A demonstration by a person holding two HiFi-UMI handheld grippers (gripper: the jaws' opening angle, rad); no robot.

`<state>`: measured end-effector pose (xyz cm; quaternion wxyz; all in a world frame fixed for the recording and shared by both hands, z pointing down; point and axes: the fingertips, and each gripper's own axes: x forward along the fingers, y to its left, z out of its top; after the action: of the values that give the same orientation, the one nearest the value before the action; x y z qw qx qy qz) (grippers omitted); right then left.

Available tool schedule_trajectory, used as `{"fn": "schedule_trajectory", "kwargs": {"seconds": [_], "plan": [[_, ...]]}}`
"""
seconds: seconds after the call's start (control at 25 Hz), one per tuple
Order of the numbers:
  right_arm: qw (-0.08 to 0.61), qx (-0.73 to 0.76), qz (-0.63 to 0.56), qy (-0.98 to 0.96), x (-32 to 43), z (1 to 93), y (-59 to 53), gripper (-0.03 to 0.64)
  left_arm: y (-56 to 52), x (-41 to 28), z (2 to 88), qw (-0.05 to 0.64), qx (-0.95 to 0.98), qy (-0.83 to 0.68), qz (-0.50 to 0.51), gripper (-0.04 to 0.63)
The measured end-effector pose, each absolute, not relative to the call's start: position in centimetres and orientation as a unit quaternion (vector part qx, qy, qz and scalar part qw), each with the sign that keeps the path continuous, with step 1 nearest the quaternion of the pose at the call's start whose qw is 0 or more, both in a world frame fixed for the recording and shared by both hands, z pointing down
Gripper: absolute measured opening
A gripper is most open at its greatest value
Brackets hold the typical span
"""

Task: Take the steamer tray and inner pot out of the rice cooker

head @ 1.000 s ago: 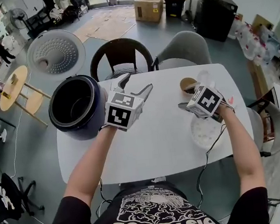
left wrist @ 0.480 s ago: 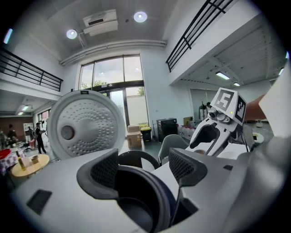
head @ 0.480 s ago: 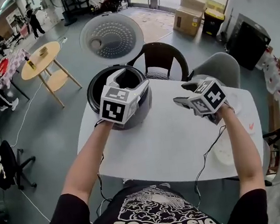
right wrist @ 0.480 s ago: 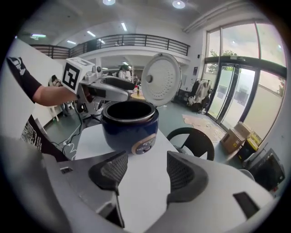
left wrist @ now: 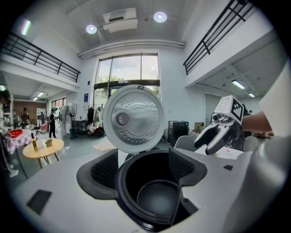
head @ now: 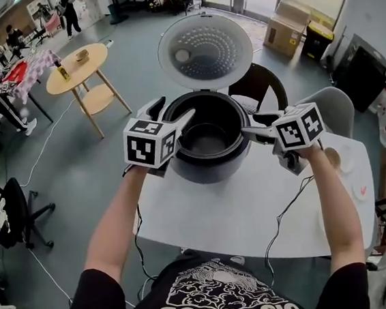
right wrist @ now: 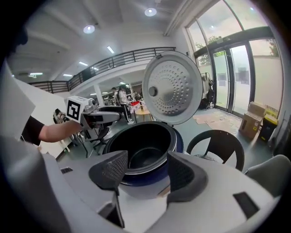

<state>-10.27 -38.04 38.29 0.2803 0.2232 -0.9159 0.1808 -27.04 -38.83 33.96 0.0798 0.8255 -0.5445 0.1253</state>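
The dark blue rice cooker (head: 208, 166) stands at the white table's far left corner with its lid (head: 204, 52) tipped up. The black inner pot (head: 207, 140) sits inside it, with no tray over it. My left gripper (head: 172, 110) hovers at the cooker's left rim, open, with nothing between its jaws. In the left gripper view the left gripper (left wrist: 141, 168) frames the inner pot (left wrist: 157, 195). My right gripper (head: 250, 124) hangs open at the cooker's right rim. The right gripper (right wrist: 145, 170) sits short of the inner pot (right wrist: 143, 157) in its own view. A white round tray (head: 348, 161) lies on the table's right side.
The white table (head: 240, 207) stretches toward me, with a cable (head: 282, 223) trailing over it. A dark chair (head: 261, 85) and a grey chair (head: 332, 112) stand behind the table. A round wooden table (head: 78, 70) stands far left, with people beyond it.
Both grippers have swung from the table's middle and right side over to the rice cooker and now flank its rim. Both stayed open. The head view has turned toward the cooker.
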Motion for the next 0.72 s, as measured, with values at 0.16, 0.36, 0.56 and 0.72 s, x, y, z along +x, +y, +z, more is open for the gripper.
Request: {"fn": "schedule_trajectory", "kwargs": {"seconds": [0.16,0.36,0.56,0.72], "plan": [[0.274,0.235,0.211,-0.908,-11.3,39.1,-39.0,0.284,-39.4,-30.0,35.1,0.156,0.834,-0.521,0.090,0.341],[0.273,0.255,0.237,-0.897,-13.3,40.6,-39.6,0.284,-40.2,-33.3,35.5,0.260,0.844,-0.469,0.020,0.341],[0.259,0.281,0.265,-0.885,-12.6,41.1,-40.4,0.284,-41.4,-33.0,36.9,0.363,0.843,-0.397,-0.003,0.341],[0.230,0.292,0.306,-0.876,-12.0,41.4,-40.2,0.281,-41.5,-32.1,38.6,0.443,0.832,-0.333,-0.008,0.341]]}}
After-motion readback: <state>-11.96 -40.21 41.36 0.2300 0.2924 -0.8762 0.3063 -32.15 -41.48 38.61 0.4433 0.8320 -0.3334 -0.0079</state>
